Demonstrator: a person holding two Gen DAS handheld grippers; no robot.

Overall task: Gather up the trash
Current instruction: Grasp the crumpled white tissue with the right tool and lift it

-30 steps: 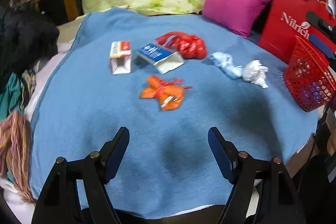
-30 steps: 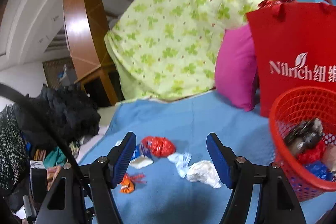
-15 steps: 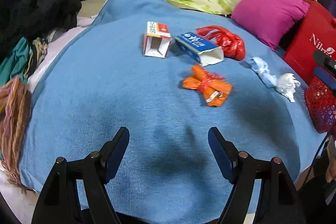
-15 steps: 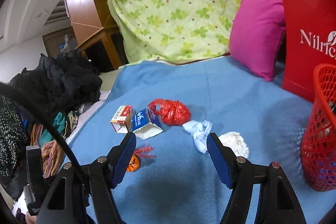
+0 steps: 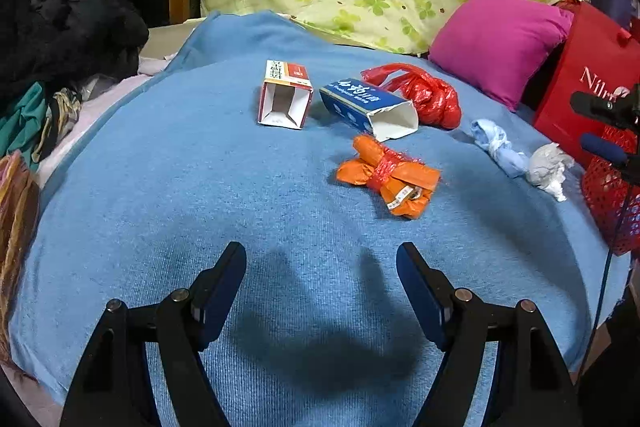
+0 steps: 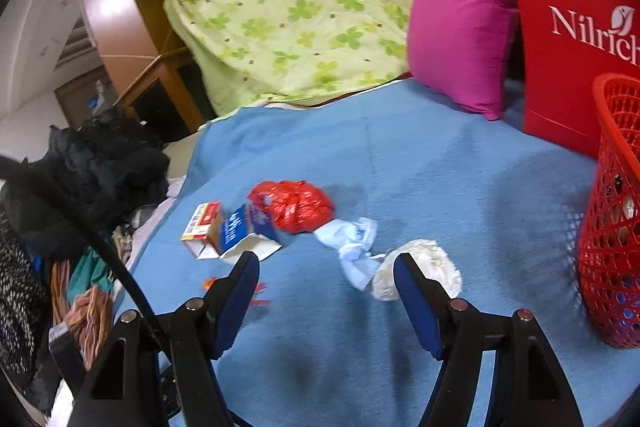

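Both grippers moved nearer the trash; right gripper [image 6: 326,277], fingers released and empty, could nudge the white wad [image 6: 430,267] aside.

The left black plastic two-fingered tongs [image 5: 321,269] are built from flat, angular link arms joined by round silver pivot screws, and each finger is faced with a dark blue pad. The same build is seen on the right black plastic two-fingered tongs [image 6: 326,277], beside which what may be a black cable is curved.
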